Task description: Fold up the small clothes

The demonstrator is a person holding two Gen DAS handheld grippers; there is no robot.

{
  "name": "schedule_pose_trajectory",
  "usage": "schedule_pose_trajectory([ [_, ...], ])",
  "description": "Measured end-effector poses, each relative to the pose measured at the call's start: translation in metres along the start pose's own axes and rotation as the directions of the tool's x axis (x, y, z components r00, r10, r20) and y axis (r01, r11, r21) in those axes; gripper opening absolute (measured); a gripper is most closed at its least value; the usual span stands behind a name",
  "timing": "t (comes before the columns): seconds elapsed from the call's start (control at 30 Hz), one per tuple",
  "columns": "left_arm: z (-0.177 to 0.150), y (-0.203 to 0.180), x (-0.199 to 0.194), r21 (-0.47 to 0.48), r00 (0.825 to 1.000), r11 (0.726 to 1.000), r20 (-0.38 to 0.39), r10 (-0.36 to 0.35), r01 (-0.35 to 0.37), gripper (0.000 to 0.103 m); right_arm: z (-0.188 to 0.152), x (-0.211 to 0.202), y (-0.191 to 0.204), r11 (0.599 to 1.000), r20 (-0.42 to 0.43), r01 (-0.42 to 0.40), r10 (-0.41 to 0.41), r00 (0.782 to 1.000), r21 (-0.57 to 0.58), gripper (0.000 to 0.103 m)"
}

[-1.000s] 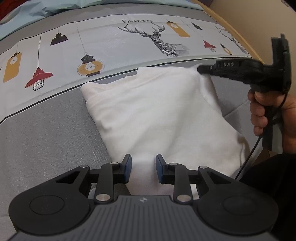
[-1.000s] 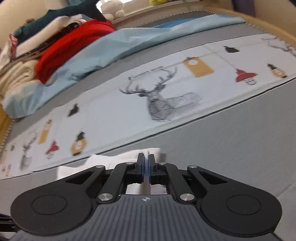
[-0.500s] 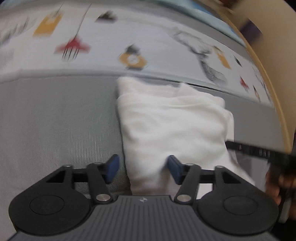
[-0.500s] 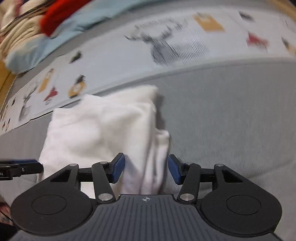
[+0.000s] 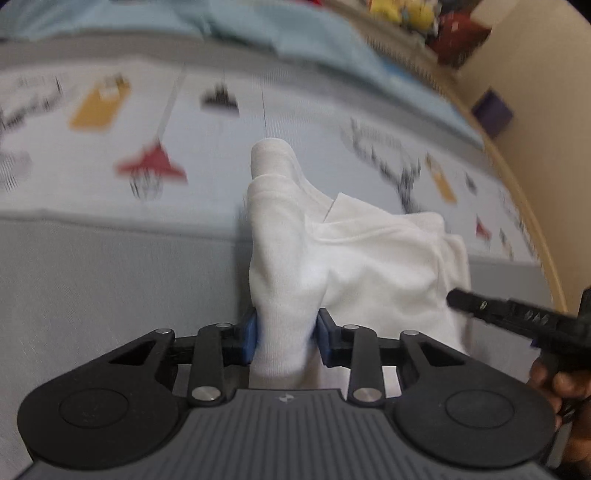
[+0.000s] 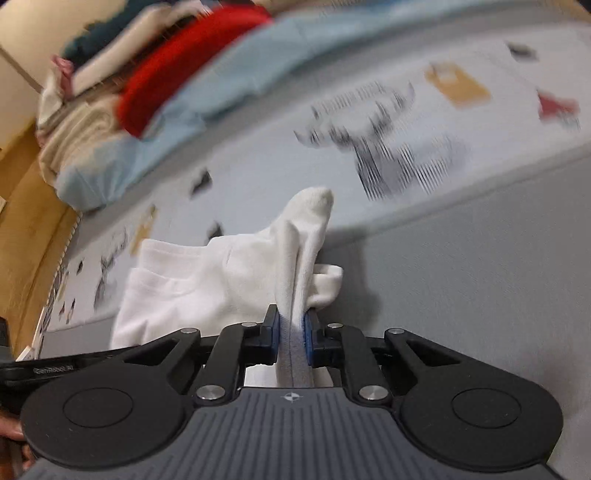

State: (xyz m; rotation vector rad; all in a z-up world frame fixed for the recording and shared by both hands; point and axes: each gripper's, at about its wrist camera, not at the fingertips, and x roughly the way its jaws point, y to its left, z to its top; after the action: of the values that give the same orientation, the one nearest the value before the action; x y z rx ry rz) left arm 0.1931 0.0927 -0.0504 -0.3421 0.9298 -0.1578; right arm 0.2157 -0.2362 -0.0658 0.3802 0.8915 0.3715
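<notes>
Item: white garment (image 5: 373, 266), part-folded, on the grey band of a printed bedsheet (image 5: 92, 280).
Left gripper (image 5: 284, 334): at 6 o'clock, jaws clamped on a thick bunched edge.
Right gripper (image 6: 291, 332): jaws pinched tight on the opposite edge, cloth peaking toward 12 o'clock. Both ends held, likely so the fold lifts evenly.

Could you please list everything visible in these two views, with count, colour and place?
garment: one, white, on the bed, both near corners pinched up
bedspread: one, grey with a pale band of lantern and deer prints, under the garment
sheet: one, light blue, rumpled at the far side of the bed
clothes pile: several, red, cream and dark teal, far corner
toys: blurred, yellow and red, beyond the bed
left claw: black with blue pads, shut on the garment
right claw: same colours, shut on the garment
</notes>
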Motion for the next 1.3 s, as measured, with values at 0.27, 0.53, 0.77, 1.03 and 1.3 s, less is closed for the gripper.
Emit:
schedule_pose_trajectory([
  [0.27, -0.002, 0.011, -0.076, -0.003, 0.969, 0.995, 0.225, 0.099, -0.101, 0.047, -0.004, -0.054, 0.029, 0.976, 0.173, 0.151, -0.123, 0.977, -0.159, 0.025],
  [0.53, -0.073, -0.039, -0.152, 0.116, 0.922, 0.968, 0.350, 0.168, -0.221, 0.072, -0.055, -0.145, 0.065, 0.956, 0.248, 0.105, -0.035, 0.968, -0.275, 0.048],
  [0.77, -0.170, -0.102, -0.187, 0.175, 0.889, 0.941, 0.415, 0.196, -0.289, 0.081, -0.123, -0.201, 0.092, 0.933, 0.324, 0.153, -0.041, 0.945, -0.327, 0.073],
  [1.03, -0.193, -0.083, -0.153, 0.064, 0.942, 0.955, 0.195, 0.272, -0.289, 0.083, -0.146, -0.192, 0.096, 0.924, 0.274, 0.220, -0.133, 0.952, -0.314, 0.083],
  [1.3, -0.183, -0.064, -0.138, 0.031, 0.944, 0.954, 0.156, 0.290, -0.299, 0.084, -0.150, -0.164, 0.102, 0.916, 0.199, 0.222, -0.161, 0.967, -0.335, 0.084],
])
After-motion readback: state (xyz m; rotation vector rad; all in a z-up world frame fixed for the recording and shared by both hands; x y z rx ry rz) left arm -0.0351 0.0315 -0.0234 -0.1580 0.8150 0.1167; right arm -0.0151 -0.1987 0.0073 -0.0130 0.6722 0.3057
